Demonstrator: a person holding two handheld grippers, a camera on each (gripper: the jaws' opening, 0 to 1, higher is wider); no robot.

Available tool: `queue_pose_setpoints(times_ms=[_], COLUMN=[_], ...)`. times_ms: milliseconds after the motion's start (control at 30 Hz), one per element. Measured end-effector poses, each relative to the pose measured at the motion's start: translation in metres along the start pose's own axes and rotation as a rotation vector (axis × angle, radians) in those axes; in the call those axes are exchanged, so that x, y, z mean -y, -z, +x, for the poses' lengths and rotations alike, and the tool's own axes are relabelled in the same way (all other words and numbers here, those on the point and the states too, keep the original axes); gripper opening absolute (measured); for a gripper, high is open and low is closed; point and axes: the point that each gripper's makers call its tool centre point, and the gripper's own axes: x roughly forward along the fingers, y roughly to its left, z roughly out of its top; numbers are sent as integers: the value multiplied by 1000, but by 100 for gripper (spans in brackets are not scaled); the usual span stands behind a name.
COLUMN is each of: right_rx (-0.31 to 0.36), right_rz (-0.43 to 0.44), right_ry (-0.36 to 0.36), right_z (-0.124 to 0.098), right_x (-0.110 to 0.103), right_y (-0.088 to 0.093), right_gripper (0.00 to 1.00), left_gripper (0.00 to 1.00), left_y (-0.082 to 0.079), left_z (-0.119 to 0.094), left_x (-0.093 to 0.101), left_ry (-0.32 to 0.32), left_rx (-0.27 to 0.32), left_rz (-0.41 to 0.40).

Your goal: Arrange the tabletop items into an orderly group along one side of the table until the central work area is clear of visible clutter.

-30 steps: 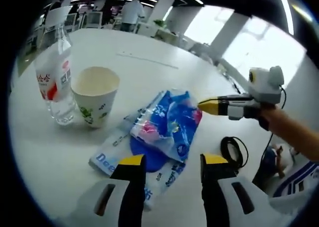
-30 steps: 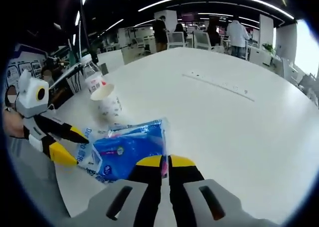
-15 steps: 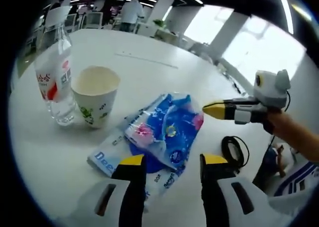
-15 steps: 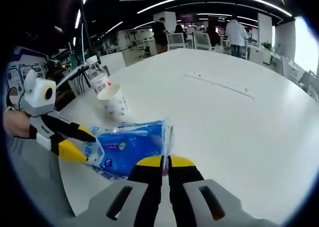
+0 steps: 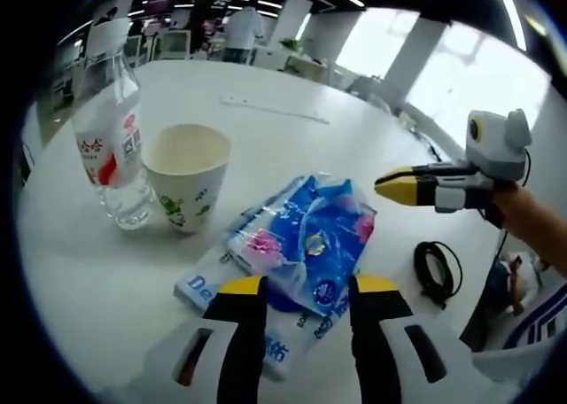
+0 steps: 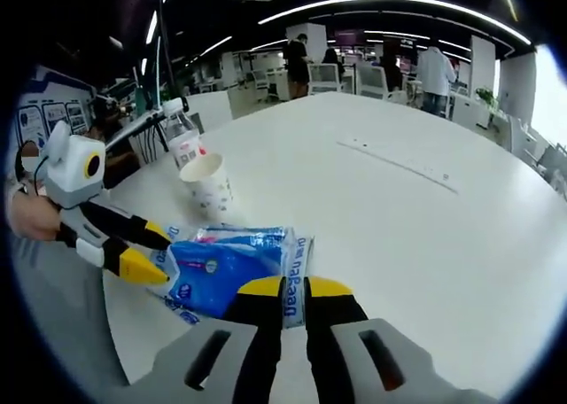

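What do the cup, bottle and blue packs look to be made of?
Cup: likely paper, matte, printed, rolled rim.
Bottle: clear glossy plastic, see-through, with a printed label.
Blue packs: soft plastic film, by the shiny wrinkles; contents hidden.

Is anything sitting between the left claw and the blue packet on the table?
Nothing visible does. The left claw is open right at the near edge of the blue packet, with no object between them. The paper cup and water bottle stand off to the side, beyond the packet.
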Motion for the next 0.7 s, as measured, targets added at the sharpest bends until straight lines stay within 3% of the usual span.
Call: queue_pose_setpoints(times_ms=[467,700], right_rx=[-4,-30], right_rz=[-28,-40], right_ry=[-16,-28], right_z=[5,10], right_x=[0,-2], right_y=[-5,1], right_gripper=[10,12], left_gripper=[30,30], left_y=[-5,-7], left_z=[4,5], left_x=[-7,-12], left_ry=[-33,-50], left_rx=[11,16], left_rz=[5,4])
